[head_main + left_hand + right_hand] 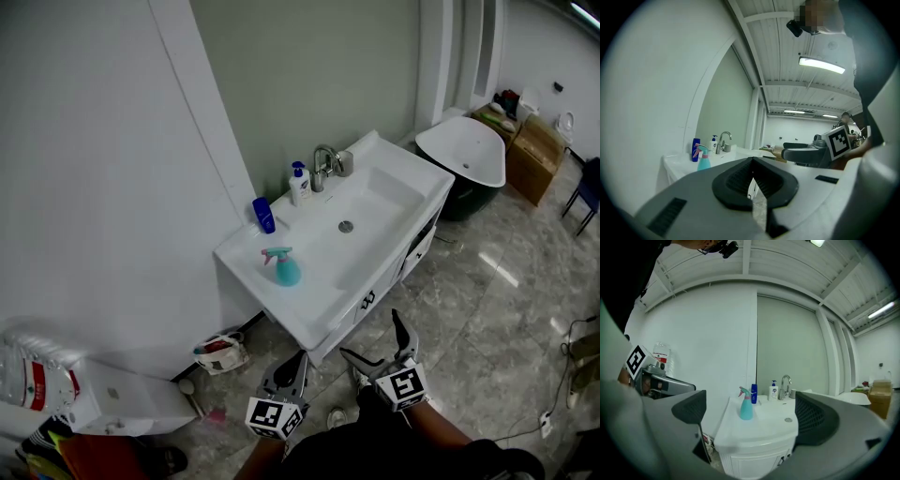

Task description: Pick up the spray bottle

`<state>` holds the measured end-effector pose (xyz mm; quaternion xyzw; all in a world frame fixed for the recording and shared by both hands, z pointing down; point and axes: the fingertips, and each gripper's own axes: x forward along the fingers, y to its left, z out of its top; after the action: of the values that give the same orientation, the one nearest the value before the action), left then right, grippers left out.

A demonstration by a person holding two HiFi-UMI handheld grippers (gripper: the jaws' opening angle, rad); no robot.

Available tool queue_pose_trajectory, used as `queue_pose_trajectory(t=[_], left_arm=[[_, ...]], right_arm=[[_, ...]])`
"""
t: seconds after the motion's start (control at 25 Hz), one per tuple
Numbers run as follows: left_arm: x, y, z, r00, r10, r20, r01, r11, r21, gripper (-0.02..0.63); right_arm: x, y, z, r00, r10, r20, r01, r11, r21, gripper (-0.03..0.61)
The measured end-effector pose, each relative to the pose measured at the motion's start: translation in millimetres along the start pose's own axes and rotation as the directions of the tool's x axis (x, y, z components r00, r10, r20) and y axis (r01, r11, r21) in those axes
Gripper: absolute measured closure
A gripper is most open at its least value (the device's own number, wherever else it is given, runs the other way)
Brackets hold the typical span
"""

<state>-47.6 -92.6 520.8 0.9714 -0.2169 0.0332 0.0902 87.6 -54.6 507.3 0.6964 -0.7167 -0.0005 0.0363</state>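
The white sink (pixel 323 323) bears the spray bottle (pixel 284 267) upright on its flat ledge beside the bowl, near the front left corner, with a blue bottle (pixel 264 215), a white pump bottle (pixel 299 184) and the tap (pixel 325 165) further along the wall side; a bag (pixel 220 354) on the floor below holds something red and white. Only the head view shows the bathtub (pixel 464 150); the right gripper view frames the spray bottle's teal body and pink trigger head far between its jaws. The right gripper (pixel 370 335) is spread wide and empty; the left gripper (pixel 292 367) is clenched on nothing; both are well apart from the bottle.
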Motion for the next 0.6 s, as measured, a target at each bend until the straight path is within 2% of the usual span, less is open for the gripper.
queue_pose_trajectory(t=[0.12, 0.6], left_arm=[[11, 16, 0, 0.999, 0.045, 0.002, -0.045, 0.999, -0.007, 0.618], [64, 68, 25, 0.973, 0.225, 0.048, -0.224, 0.974, -0.027, 0.618]], right_arm=[[21, -8, -3, 1.0, 0.024, 0.006, -0.024, 0.999, 0.027, -0.009], [112, -39, -6, 0.977, 0.214, 0.009, -0.214, 0.977, 0.01, -0.009]])
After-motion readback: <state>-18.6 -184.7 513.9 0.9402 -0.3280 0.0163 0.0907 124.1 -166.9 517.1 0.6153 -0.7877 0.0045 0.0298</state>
